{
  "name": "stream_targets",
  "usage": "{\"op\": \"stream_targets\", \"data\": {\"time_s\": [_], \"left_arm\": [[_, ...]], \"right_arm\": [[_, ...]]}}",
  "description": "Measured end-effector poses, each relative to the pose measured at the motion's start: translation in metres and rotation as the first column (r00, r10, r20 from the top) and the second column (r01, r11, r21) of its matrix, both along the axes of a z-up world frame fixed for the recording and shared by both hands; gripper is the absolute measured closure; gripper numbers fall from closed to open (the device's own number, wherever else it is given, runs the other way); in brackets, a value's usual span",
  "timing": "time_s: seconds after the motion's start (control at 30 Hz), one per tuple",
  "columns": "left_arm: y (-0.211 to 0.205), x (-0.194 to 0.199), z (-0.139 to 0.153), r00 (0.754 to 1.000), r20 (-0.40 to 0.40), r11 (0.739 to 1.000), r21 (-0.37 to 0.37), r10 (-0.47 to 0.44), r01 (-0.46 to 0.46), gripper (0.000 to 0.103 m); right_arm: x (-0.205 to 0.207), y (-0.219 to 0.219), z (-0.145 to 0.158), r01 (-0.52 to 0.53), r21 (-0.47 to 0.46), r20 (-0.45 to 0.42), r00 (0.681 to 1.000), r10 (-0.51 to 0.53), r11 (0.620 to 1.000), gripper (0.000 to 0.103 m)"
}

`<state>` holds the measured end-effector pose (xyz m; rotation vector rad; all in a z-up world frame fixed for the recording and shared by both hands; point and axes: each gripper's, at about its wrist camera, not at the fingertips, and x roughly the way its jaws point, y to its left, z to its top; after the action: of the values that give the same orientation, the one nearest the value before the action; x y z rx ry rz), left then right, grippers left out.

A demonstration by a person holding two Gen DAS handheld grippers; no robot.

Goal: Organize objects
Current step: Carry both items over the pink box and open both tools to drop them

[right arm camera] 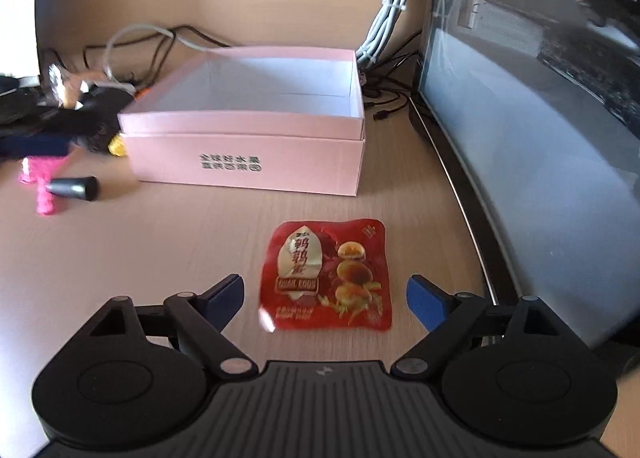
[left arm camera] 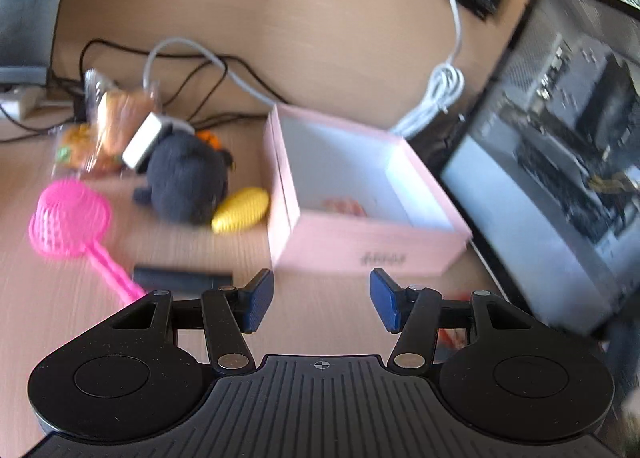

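Red packet [right arm camera: 325, 276]: flat, square foil snack pouch, glossy red, white oval emblem with Chinese characters at its left, pictures of golden-brown round food at its right, crimped edges slightly curled. Lies flat on the surface [right arm camera: 160, 258], near side of the pink box, between the right tool's fingers but touching neither.
Right tool [right arm camera: 325, 298]: released, blue-padded fingers spread wide to either side of the packet, nothing gripped.
Left tool [left arm camera: 322, 300]: released, fingers apart over bare surface, nothing between them; just near of the box's front wall.
Pink box [right arm camera: 248, 162]: open, pale pink card, white inside, black printed characters on the near wall. In the left wrist view something small and reddish shows on its floor; too blurred to name.
Left of box: dark grey plush toy [left arm camera: 186, 180], yellow ribbed oval object [left arm camera: 240, 209] touching the plush's near side and just beside the box wall.
Farther left: pink plastic strainer [left arm camera: 72, 218] with handle running near-right; black cylindrical object [left arm camera: 180, 278] lying beside the handle's end.
Behind plush: clear-wrapped orange snack bags [left arm camera: 104, 126], blurred.
Far edge: white coiled cable [left arm camera: 436, 98], black cables along the wall.
Right side: glass-sided computer case [left arm camera: 560, 138], standing close beside the box.
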<state>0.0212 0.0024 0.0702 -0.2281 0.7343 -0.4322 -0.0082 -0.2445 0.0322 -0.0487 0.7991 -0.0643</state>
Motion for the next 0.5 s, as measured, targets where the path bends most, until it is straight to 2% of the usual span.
{"op": "stream_targets", "data": {"time_s": [0.07,0.17,0.3,0.4,0.5], "left_arm": [[0.005,-0.010,-0.003,1.000,-0.013,1.000,0.017,-0.023,0.023,0.045],[0.016,-0.023,-0.007,0.998,-0.036,0.998,0.038,-0.050,0.051,0.045],[0.039,-0.034,-0.011,0.998,-0.062,0.998,0.067,-0.016,0.020,0.045],[0.056,-0.040,-0.015,0.996,-0.087,0.997,0.071,0.027,-0.020,0.045],[0.063,-0.039,-0.014,0.996,-0.081,0.995,0.092,0.048,-0.041,0.045]], "right_arm": [[0.008,0.000,-0.005,-0.001,-0.002,-0.010,1.000,0.001,1.000,0.014],[0.013,-0.001,-0.001,-0.032,0.033,-0.032,0.999,0.033,0.999,0.030],[0.001,0.010,0.023,-0.082,0.007,-0.012,0.997,0.082,0.997,0.030],[-0.005,0.021,0.057,-0.114,-0.004,0.059,0.992,0.114,0.993,0.030],[0.017,0.037,0.098,-0.112,-0.090,0.194,0.973,0.128,0.990,0.030]]}}
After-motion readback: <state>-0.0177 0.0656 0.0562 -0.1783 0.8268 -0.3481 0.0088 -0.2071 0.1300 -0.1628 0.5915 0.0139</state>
